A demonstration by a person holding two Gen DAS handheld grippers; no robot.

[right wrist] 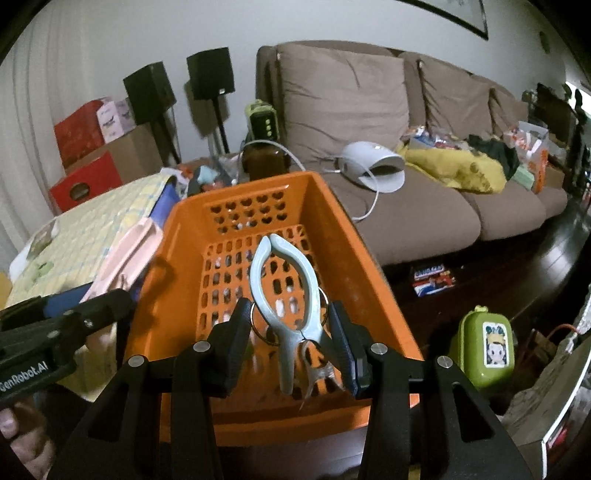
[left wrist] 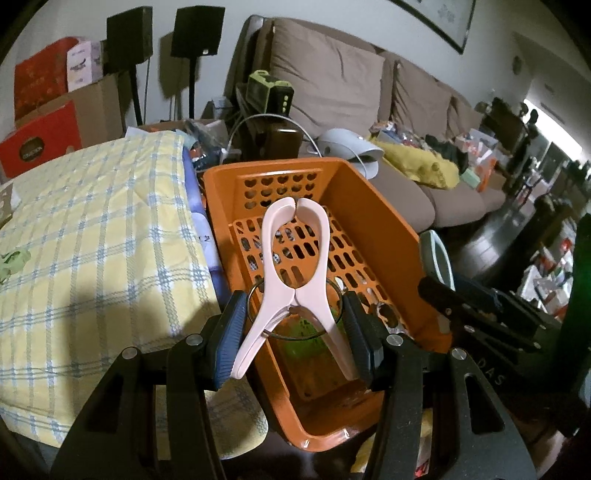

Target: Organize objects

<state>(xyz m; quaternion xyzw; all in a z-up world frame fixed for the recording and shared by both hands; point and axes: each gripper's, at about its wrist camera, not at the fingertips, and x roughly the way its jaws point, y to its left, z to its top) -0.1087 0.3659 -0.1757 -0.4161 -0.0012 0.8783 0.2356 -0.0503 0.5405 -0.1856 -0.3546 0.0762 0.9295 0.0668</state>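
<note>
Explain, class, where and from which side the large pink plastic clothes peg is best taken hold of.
Grip the large pink plastic clothes peg by its two splayed handle legs, below the wire spring ring, coming from the handle end. The legs flare outward and give each pad a flat outer face. That is how the left gripper holds it now, over the orange perforated plastic basket, peg tips pointing away.

A lived-in home living room. A long brown sofa with loose back cushions runs along a pale wall, its seats heaped with a yellow cloth, bags and packets. Two black speakers on stands sit in the corner beside stacked cardboard and red gift boxes. A framed picture hangs above. A yellow plaid blanket covers a surface nearby, and the floor is dark wood.
</note>
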